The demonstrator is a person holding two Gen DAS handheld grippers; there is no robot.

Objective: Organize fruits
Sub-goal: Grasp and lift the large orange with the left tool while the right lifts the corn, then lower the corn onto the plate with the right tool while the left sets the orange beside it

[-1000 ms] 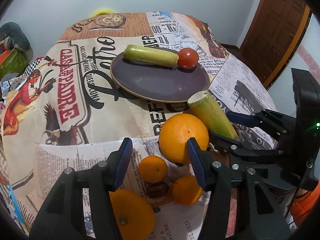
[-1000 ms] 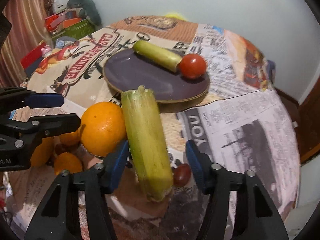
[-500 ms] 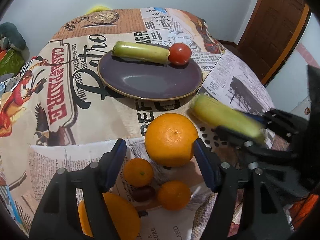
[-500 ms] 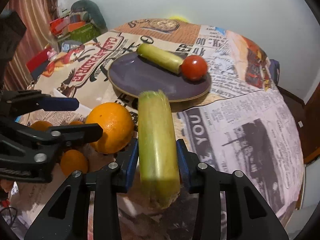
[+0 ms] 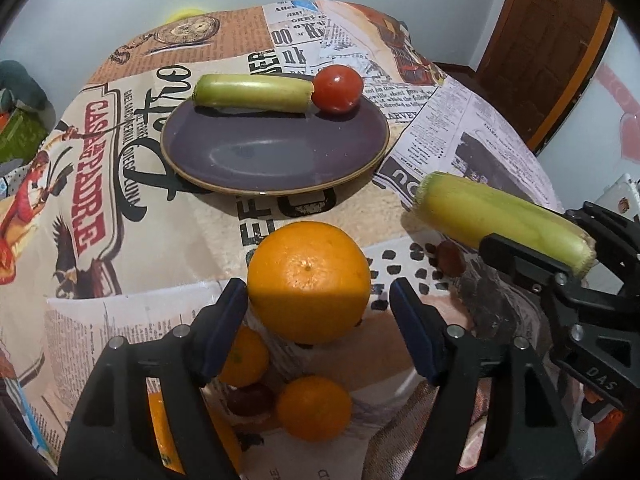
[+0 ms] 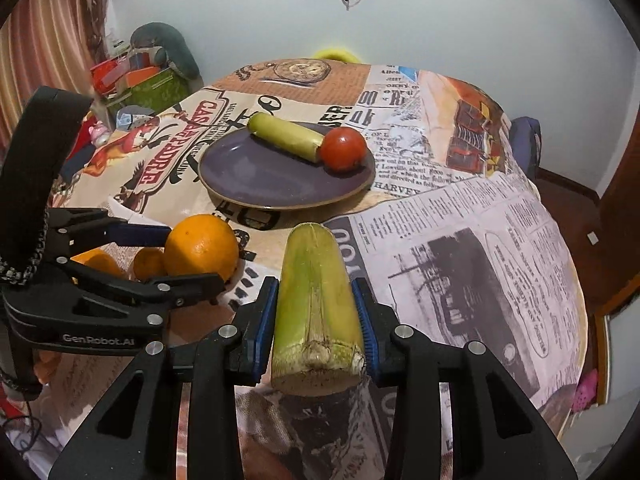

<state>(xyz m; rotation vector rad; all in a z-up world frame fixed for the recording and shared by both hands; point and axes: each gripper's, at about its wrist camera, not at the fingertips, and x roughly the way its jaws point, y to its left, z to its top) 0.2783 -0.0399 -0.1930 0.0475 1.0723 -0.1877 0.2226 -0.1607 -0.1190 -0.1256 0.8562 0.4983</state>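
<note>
My right gripper is shut on a thick green stalk piece and holds it off the table, pointing toward the purple plate. That plate carries a second green stalk piece and a red tomato. In the left wrist view my left gripper straddles a large orange. Its jaws are opening, and the pads stand clear of the peel on both sides. Two small oranges and a dark fruit lie below it.
A round table wears a printed newspaper-style cloth. A small dark red fruit lies under the held stalk. Boxes and clutter sit beyond the table's left edge, and a brown door stands at the right.
The right gripper closed on the green stalk piece and lifted it off the table. The left gripper's jaws widened and moved in around the large orange.
</note>
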